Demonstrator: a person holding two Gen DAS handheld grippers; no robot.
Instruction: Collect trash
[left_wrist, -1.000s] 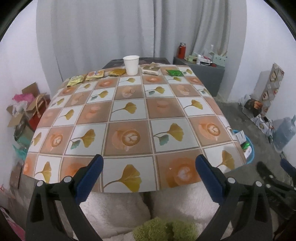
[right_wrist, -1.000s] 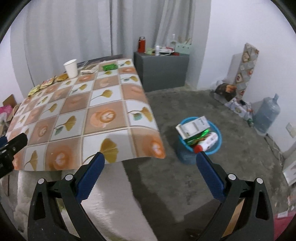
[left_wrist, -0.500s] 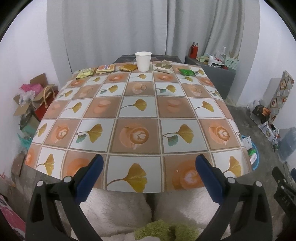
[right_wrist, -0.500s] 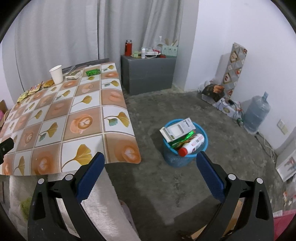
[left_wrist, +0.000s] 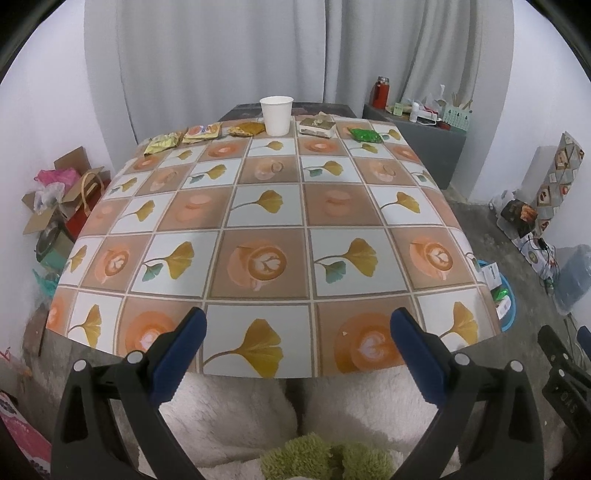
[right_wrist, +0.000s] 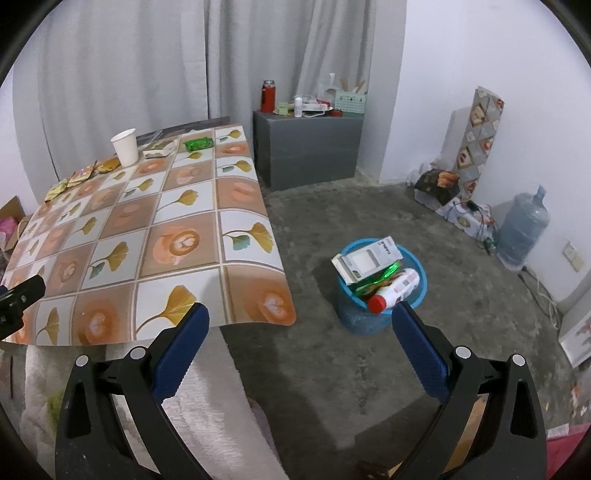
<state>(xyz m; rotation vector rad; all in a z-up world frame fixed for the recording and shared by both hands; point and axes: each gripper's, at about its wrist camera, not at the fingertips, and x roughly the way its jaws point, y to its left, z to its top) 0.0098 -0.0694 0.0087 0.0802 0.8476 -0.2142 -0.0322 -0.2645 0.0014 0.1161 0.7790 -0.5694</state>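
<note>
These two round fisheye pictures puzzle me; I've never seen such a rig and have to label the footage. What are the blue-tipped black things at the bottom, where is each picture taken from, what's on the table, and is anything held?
A person carries a hand-held gripper in each hand; no robot is involved. Each has a camera looking forward along its two blue-padded fingers.

One picture is from the left hand-held gripper, facing the table. The other is from the right hand-held gripper, turned toward the floor and a blue bin already holding trash.

Along the table's far edge lie a white paper cup, several snack wrappers, a small box and a green packet.

Both grippers are open and hold nothing.
</note>
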